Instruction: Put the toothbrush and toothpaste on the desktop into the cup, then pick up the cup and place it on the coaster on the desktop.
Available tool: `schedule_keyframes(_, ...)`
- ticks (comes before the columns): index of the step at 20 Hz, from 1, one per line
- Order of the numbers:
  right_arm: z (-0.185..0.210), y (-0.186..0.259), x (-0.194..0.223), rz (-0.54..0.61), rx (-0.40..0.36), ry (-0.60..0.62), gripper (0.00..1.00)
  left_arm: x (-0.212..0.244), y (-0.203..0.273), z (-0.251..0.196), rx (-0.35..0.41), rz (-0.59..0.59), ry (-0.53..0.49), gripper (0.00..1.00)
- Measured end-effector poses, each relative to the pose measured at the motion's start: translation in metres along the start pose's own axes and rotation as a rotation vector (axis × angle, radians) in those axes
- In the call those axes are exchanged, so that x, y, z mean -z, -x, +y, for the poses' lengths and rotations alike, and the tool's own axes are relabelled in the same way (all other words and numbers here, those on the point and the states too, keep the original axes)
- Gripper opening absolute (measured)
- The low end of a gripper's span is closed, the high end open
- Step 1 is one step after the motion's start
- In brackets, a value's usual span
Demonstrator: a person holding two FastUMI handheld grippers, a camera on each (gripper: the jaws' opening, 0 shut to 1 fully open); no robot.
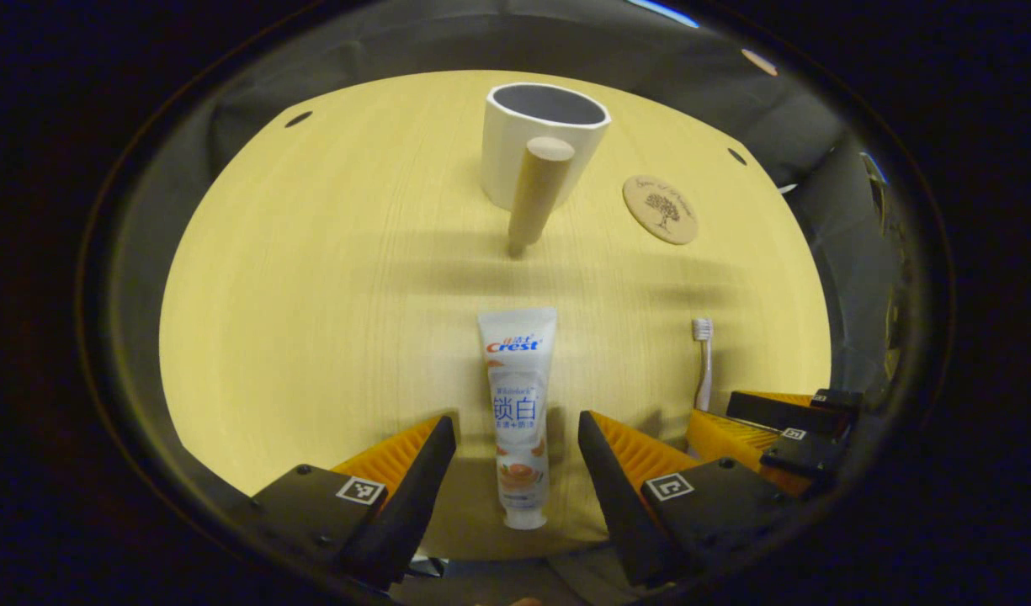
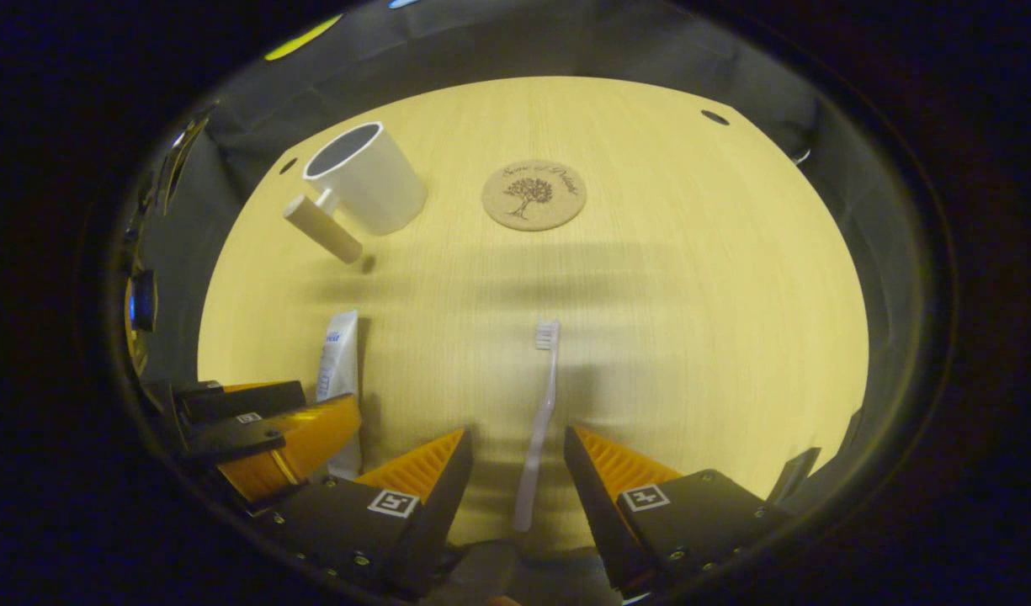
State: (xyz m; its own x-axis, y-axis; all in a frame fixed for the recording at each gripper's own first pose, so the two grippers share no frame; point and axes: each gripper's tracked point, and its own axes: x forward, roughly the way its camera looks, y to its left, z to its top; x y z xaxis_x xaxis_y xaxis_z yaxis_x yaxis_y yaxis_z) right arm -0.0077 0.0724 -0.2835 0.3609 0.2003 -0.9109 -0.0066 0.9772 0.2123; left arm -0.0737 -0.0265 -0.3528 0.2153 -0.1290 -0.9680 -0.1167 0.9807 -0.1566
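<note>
1. Nothing is done yet, I judge: paste (image 1: 518, 412) and brush (image 2: 539, 421) both lie flat on the counter (image 1: 313, 295), the cup (image 1: 539, 143) stands empty at 12 o'clock, and the coaster (image 2: 533, 194) is bare.
2. The paste lies between the left gripper's (image 1: 516, 446) spread fingers, untouched, cap at 6 o'clock.
3. The brush lies between the right gripper's (image 2: 517, 459) spread fingers, bristles at 12 o'clock, untouched.
4. In the left gripper view, the coaster sits at 4 o'clock from the cup.
5. Both pickups, both drops and the cup move remain.
</note>
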Motion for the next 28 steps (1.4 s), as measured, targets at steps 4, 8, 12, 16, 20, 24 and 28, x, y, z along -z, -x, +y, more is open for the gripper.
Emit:
schedule_keyframes(4, -0.002, -0.010, 0.012, 0.098, 0.011, -0.006, 0.74, 0.002, -0.006, 0.002, -0.001, 0.039, -0.008, 0.96)
schedule_keyframes(8, -0.007, -0.016, 0.017, 0.119, 0.047, 0.016, 0.71, 0.004, -0.013, 0.002, -0.003, 0.061, -0.001, 0.91)
schedule_keyframes(12, -0.013, -0.014, 0.012, 0.115, 0.067, 0.010, 0.70, 0.007, -0.020, 0.006, -0.025, 0.075, -0.002, 0.79)
schedule_keyframes(16, -0.024, -0.022, 0.014, 0.118, 0.106, -0.004, 0.38, 0.007, -0.020, 0.012, -0.047, 0.065, -0.027, 0.61)
schedule_keyframes(20, -0.029, -0.014, 0.016, 0.106, 0.083, 0.005, 0.21, 0.006, -0.020, 0.012, -0.056, 0.042, -0.074, 0.41)
schedule_keyframes(24, -0.024, -0.014, 0.014, 0.089, 0.045, -0.014, 0.09, 0.006, -0.022, 0.010, -0.037, 0.013, -0.072, 0.37)
schedule_keyframes(28, -0.023, -0.015, 0.011, 0.051, 0.003, -0.039, 0.04, 0.003, -0.019, 0.008, 0.025, -0.025, -0.047, 0.20)
